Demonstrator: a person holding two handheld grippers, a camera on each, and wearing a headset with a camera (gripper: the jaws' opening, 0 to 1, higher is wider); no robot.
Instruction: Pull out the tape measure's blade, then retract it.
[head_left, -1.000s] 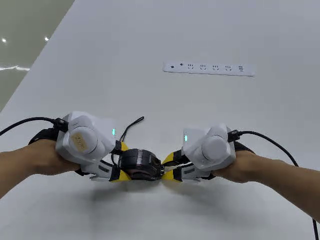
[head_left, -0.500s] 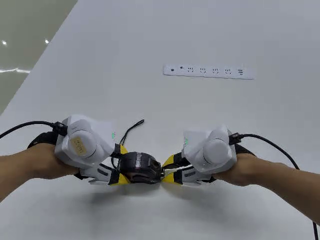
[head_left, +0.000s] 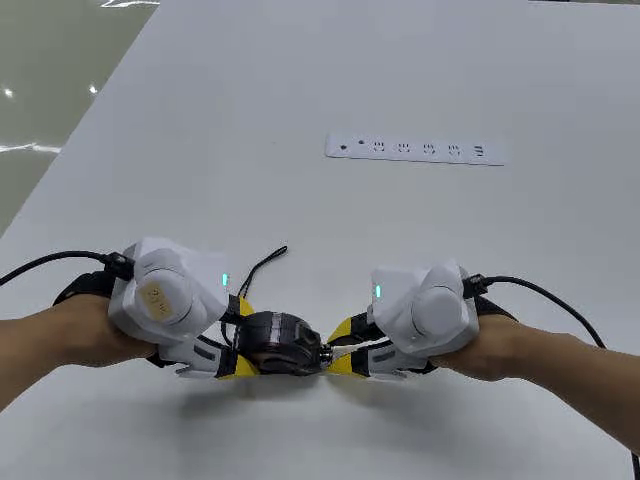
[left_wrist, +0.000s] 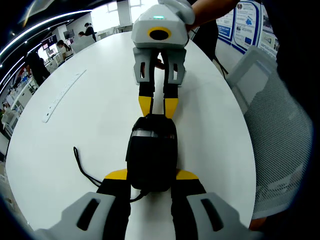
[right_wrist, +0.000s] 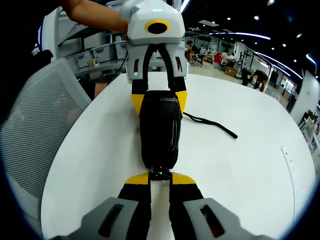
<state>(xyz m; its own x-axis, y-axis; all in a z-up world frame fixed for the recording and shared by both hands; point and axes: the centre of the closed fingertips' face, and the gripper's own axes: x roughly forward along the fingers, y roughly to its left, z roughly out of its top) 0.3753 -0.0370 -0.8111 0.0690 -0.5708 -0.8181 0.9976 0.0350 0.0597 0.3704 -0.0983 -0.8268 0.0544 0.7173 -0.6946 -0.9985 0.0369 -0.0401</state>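
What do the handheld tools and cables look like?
The left tool and right tool have rounded white housings, grey-and-black jaws with yellow tips and a green light. A black cable trails from each. The left carries a round yellowish sticker.

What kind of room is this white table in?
Likely an open-plan office or lab: a big white table with a power strip on it, a mesh office chair beside it, and people at desks farther back.

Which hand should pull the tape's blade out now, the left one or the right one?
Right. The right hand-held gripper pinches the blade tip at the front of the tape measure, so it likely just needs to pull away. The left hand-held gripper clamps the tape measure itself, steadying it.
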